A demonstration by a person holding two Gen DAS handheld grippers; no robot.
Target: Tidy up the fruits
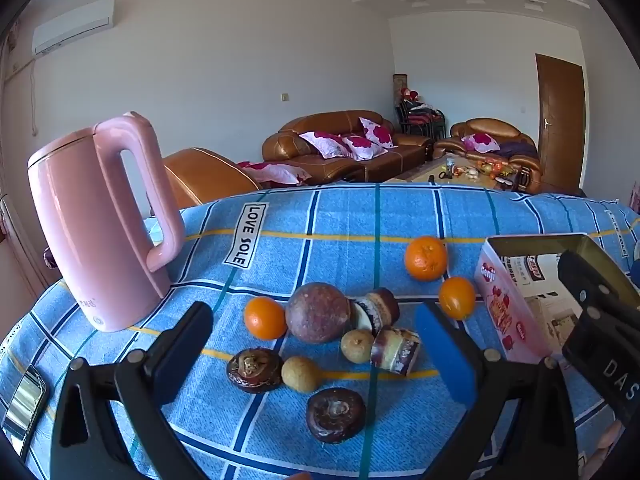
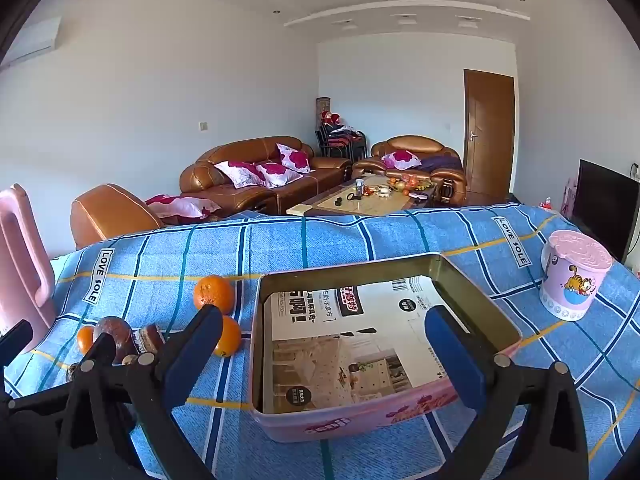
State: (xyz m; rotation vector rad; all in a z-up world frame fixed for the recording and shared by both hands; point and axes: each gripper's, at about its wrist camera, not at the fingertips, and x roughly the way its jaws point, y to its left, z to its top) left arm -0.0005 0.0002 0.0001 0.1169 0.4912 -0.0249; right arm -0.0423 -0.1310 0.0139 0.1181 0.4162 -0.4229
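My fingers are spread wide on both grippers and grasp nothing: the left gripper (image 1: 312, 364) hangs over the heap of fruit, the right gripper (image 2: 324, 356) over the open pink tin (image 2: 476, 316). I judge I am at the very start of the sorting, since the tin holds only a printed paper sheet and every fruit lies on the desk (image 1: 340, 216) to the tin's left. Nearest the tin are two glossy, dimpled oranges (image 1: 425, 258); a third sits further left beside a big, dull, purplish round fruit (image 1: 318, 313), with small tan balls and dark, wrinkled, cap-like fruits in front (mangosteens, perhaps). Next I would lower the left fingers around one round fruit and close gently; the smooth skins may roll on the woven check cloth.
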